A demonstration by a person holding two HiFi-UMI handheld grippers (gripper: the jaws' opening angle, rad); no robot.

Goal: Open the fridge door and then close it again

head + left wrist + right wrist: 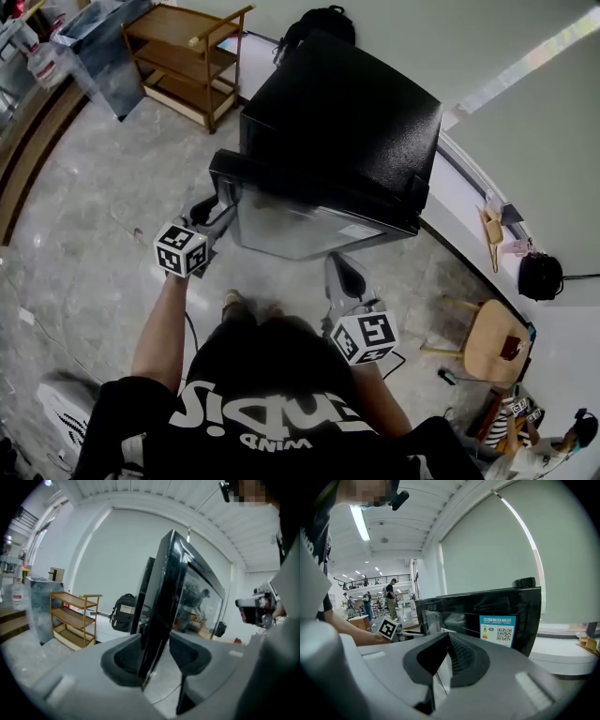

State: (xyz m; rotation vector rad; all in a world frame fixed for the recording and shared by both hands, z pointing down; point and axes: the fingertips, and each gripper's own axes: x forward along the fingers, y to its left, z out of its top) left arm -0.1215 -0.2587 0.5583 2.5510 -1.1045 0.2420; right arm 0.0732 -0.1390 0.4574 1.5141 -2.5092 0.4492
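Observation:
A small black fridge (347, 122) stands on the floor in front of me, its glass-fronted door (300, 225) facing me and standing ajar at its left edge. My left gripper (220, 202) is at that edge. In the left gripper view the door edge (164, 597) fills the gap between the pads of my left gripper (157, 653), which is shut on it. My right gripper (339, 272) hangs low before the door's right part, apart from it. In the right gripper view the jaws of my right gripper (447, 641) meet on nothing, with the fridge (487, 606) beyond.
A wooden shelf rack (187, 56) stands back left and a black backpack (319, 23) sits behind the fridge. To the right are a black bag (541, 277), a round wooden stool (492, 342) and a seated person (553, 450). A white wall ledge (469, 202) runs close past the fridge's right side.

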